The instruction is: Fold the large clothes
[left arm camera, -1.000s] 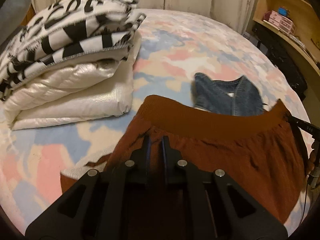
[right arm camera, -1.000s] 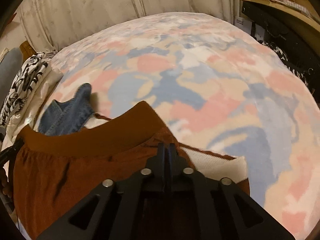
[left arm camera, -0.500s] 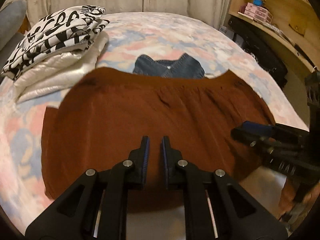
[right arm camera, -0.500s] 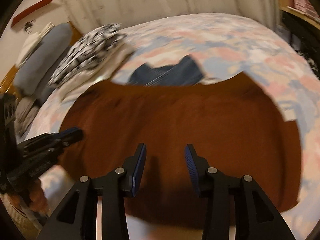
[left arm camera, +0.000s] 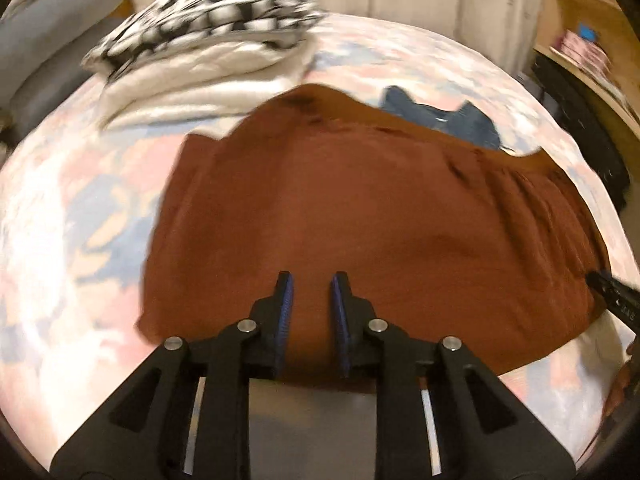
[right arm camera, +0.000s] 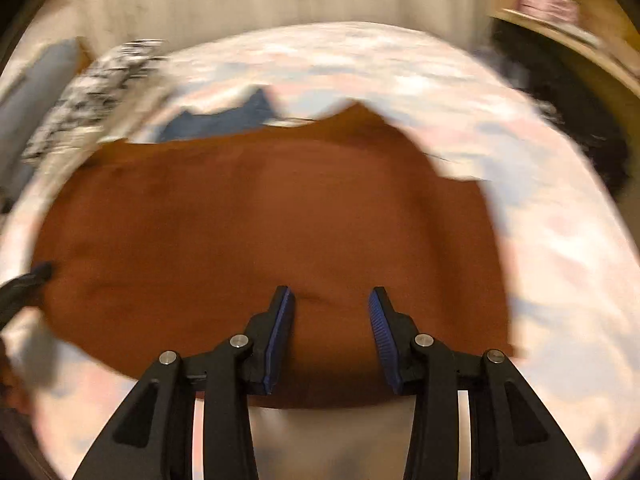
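At the far left of the patterned bed (left arm camera: pixel 72 208), a folded stack of clothes (left arm camera: pixel 208 48) is seen, black-and-white on top and cream beneath. Beside it the rust-brown garment (left arm camera: pixel 360 220) is spread flat, a blue denim piece (left arm camera: pixel 444 118) showing past its far edge. The left gripper (left arm camera: pixel 311 282) is held above the garment's near edge, its jaws just opened a narrow way, nothing between them. Further right, the right gripper (right arm camera: pixel 331 296) is seen parted wider, likewise just opened and empty.
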The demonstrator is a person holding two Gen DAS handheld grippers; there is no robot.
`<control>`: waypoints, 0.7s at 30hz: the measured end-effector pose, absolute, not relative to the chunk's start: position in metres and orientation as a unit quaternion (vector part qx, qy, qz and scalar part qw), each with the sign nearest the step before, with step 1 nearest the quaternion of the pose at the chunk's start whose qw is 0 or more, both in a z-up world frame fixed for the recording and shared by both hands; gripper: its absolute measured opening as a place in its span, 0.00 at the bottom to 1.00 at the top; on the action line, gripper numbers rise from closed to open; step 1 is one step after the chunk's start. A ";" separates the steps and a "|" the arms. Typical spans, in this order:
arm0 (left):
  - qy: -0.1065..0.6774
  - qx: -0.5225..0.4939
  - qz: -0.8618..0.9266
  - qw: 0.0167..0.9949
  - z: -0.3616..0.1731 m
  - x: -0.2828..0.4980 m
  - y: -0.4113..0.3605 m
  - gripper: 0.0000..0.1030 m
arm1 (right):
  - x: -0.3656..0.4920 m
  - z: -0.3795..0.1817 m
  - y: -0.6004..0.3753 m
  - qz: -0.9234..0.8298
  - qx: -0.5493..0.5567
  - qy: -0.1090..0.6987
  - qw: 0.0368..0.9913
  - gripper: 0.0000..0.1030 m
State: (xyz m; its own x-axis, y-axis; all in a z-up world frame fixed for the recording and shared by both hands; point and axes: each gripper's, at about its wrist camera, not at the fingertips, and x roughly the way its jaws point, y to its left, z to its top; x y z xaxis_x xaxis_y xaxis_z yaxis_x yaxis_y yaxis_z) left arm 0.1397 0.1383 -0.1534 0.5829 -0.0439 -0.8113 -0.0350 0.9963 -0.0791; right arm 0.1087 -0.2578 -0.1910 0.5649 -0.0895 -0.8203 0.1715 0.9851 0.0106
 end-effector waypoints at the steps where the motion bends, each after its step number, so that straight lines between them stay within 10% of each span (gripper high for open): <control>1: 0.458 -0.048 0.007 0.887 -0.155 0.138 0.147 0.21 | 0.105 -0.193 -0.271 -0.081 0.066 0.463 0.880 0.50; 21: 0.456 -0.109 -0.011 0.883 -0.118 0.094 0.160 0.45 | 0.040 -0.143 -0.263 -0.068 0.101 0.437 0.891 0.49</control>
